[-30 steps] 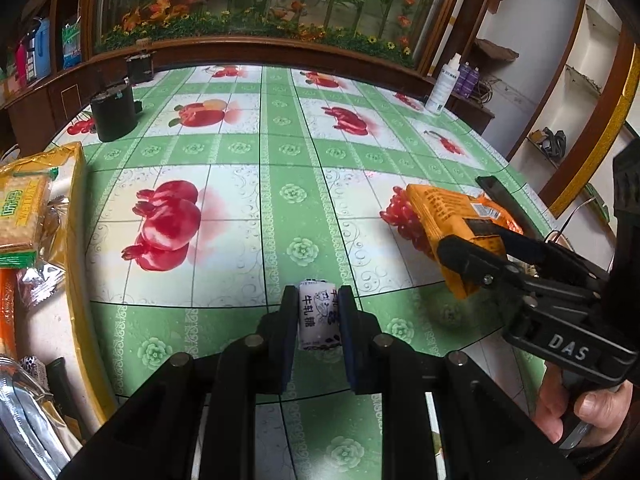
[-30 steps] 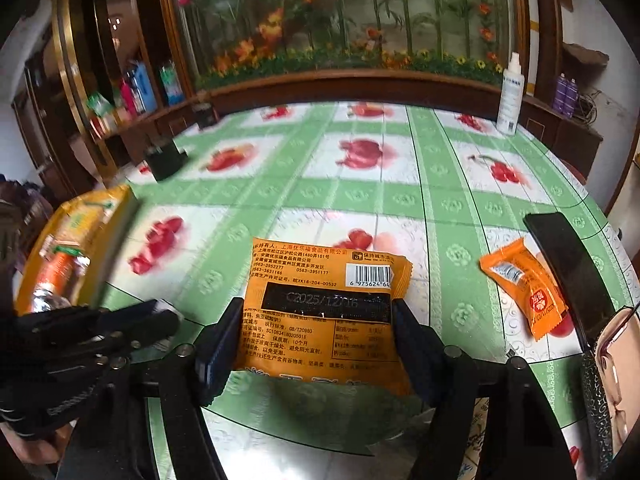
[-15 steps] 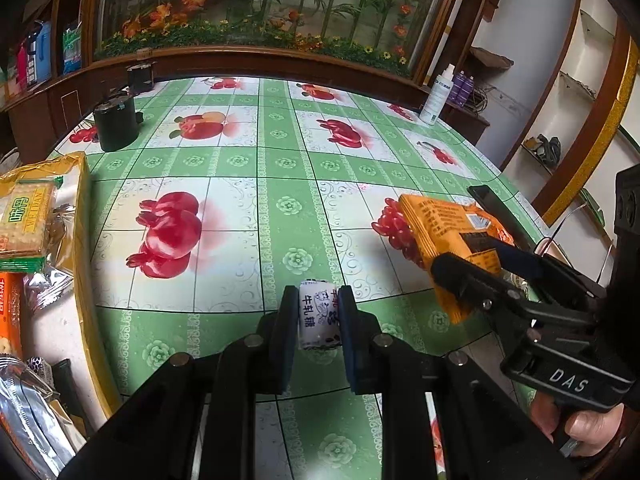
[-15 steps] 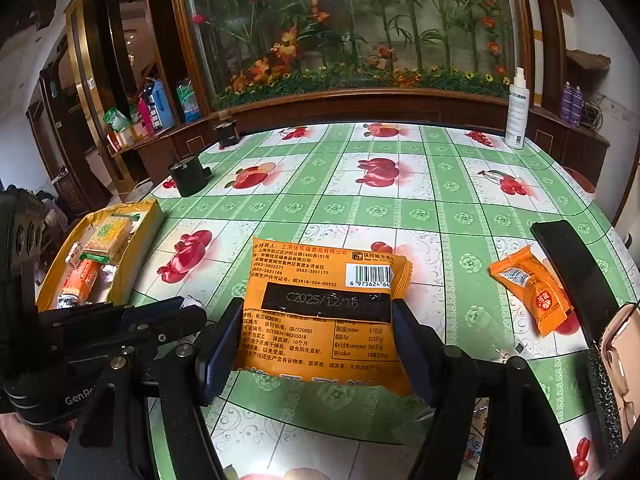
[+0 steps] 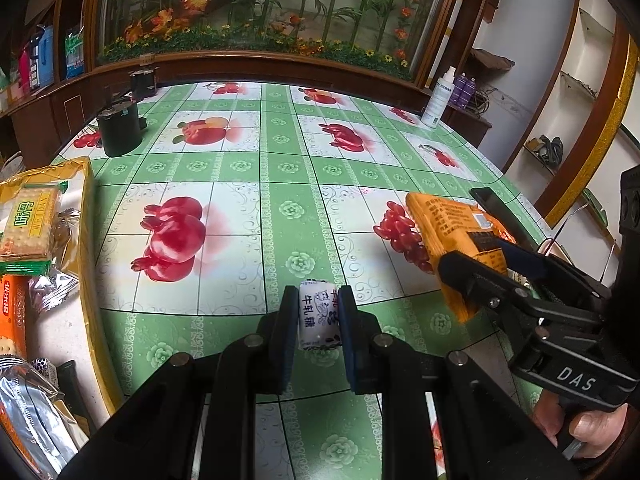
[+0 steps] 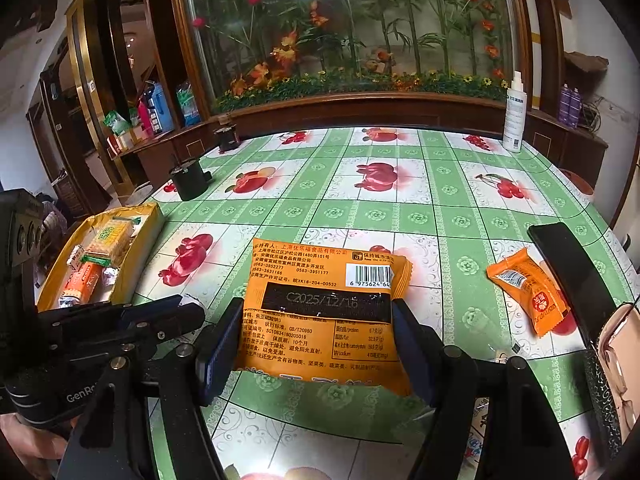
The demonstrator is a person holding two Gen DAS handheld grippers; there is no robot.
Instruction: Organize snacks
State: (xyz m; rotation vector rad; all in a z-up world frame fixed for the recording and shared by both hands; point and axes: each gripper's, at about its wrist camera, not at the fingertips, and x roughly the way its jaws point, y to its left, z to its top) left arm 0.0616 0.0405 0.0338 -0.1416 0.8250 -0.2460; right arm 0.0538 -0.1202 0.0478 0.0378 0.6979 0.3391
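Two grips: you are carrying one snack in each tool, both lifted above the tablecloth point(image 5: 256, 168).
Nougat candy: the small white wrapped candy point(image 5: 319, 315) sits clamped between the pads of your left gripper point(image 5: 319, 322), held by its middle with both ends poking out.
Orange packet: the flat orange snack packet point(image 6: 320, 316) is pinched at its side edges by your right gripper point(image 6: 316, 344); the jaws stand wide but the pads press on it.
Slip risk: the packet is soft and air-filled, so an edge pinch may let it buckle and slide out if you swing fast.
Roll risk: the candy is round and slick; any easing of the left squeeze could let it drop and roll away.
Yellow tray: the snack tray point(image 6: 138, 256) lies to the left of both tools, already crowded with biscuits and packets, so a careless drop may land on its rim.
Collision risk: your two tools are close side by side; crossing paths toward the tray could knock them together.
Leftover: another small orange packet point(image 6: 528, 292) waits right of the right tool, just beside a dark phone point(image 6: 576, 280).
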